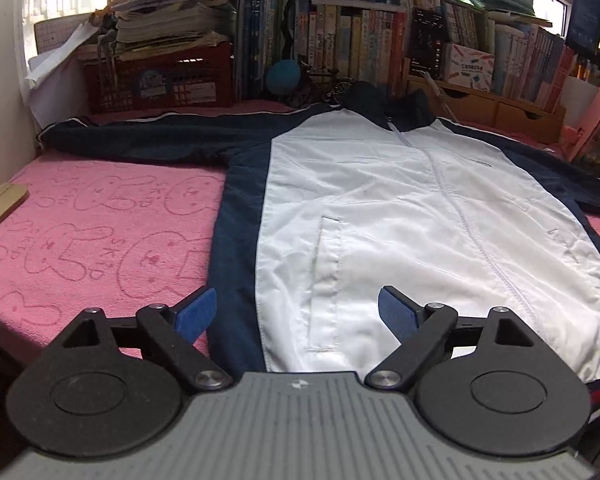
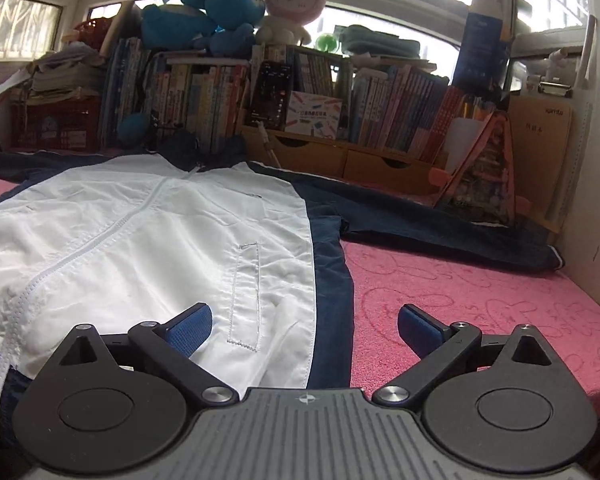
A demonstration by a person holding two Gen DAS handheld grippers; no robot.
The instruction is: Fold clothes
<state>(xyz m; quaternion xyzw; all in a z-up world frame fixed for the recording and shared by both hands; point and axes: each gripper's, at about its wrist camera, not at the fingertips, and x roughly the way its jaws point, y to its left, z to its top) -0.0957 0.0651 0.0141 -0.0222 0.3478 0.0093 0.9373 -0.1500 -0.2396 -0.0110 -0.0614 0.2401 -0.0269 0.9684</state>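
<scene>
While the white and navy zip-up jacket [image 1: 380,208] lies flat, sleeves spread, on the pink embossed towel cover [image 1: 92,232], left gripper [image 1: 296,312] and right gripper [image 2: 305,326] hover spread wide, gripping nothing.

both left tongs [image 1: 297,312] and right tongs [image 2: 305,328] gape wide, angled downward, gripping nothing.

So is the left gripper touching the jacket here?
Cannot tell. In the left wrist view the left gripper has its jaws open over the jacket hem, gripping nothing; any gap below is unclear.
</scene>
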